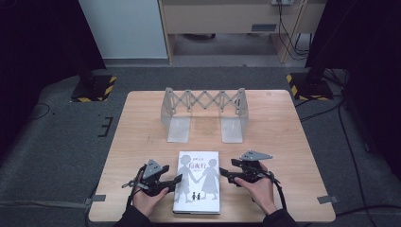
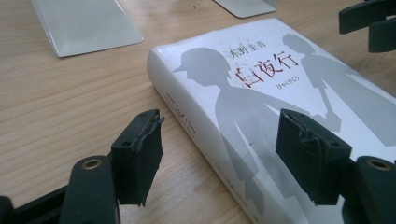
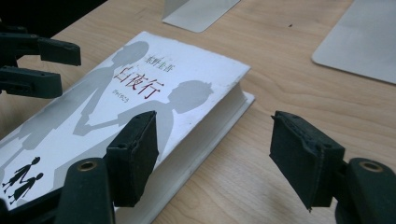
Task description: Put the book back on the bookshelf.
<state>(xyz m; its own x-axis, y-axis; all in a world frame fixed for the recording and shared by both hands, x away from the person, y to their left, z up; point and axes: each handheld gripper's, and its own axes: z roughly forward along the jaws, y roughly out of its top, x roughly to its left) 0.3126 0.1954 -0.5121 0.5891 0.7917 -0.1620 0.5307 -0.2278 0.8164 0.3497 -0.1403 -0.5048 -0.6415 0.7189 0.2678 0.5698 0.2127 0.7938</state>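
Looking down from the high view, I see a white book (image 1: 197, 182) lying flat on the wooden table (image 1: 142, 127), close to my edge and about midway across. Its cover faces up, with grey silhouettes of two figures holding hands and a small dark pair of figures lower down.

My left gripper (image 1: 175, 181) sits just beside the book's left edge, held in a hand (image 1: 147, 198) that rests on the table. In the left gripper view its jaws stand wide apart, gripping nothing; one pad is over bare wood, the other over the cover, with the book's spine (image 2: 196, 135) running between them.

My right gripper (image 1: 225, 174) is just beside the book's right edge, held in the other hand (image 1: 261, 189). In the right gripper view its jaws are likewise spread and empty, one over the cover and one over the table, the page edge (image 3: 205, 140) between them.

Farther back on the table stands a grey metal folding bookstand (image 1: 204, 113) with a criss-cross lattice and two flat base plates, well apart from the book.
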